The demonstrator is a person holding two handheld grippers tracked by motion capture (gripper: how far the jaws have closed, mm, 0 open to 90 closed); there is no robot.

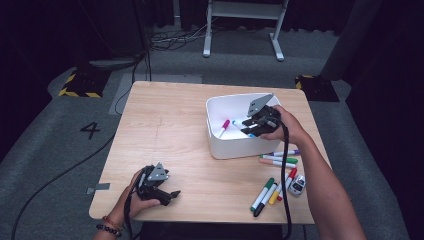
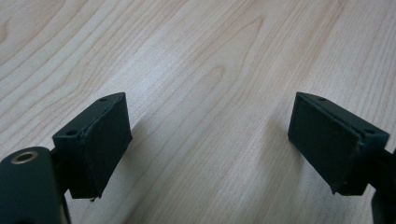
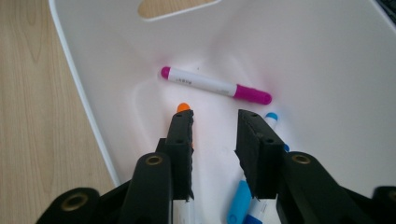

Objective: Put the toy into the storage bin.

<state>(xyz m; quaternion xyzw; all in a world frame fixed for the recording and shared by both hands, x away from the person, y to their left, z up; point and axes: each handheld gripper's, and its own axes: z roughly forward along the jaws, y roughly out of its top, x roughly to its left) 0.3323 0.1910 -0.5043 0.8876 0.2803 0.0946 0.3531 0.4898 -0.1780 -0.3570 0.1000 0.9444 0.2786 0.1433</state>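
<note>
right gripper [image 3: 215, 128] open over orange marker [image 3: 183, 108]

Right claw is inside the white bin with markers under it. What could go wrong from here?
1. The right claw is open with the orange marker along one jaw; lifting out may drag or flick it.
2. The blue marker and pink marker lie close by, so closing again may catch the wrong one.
3. The claw sits near the white bin wall; a sideways pull might shift the bin.
</note>
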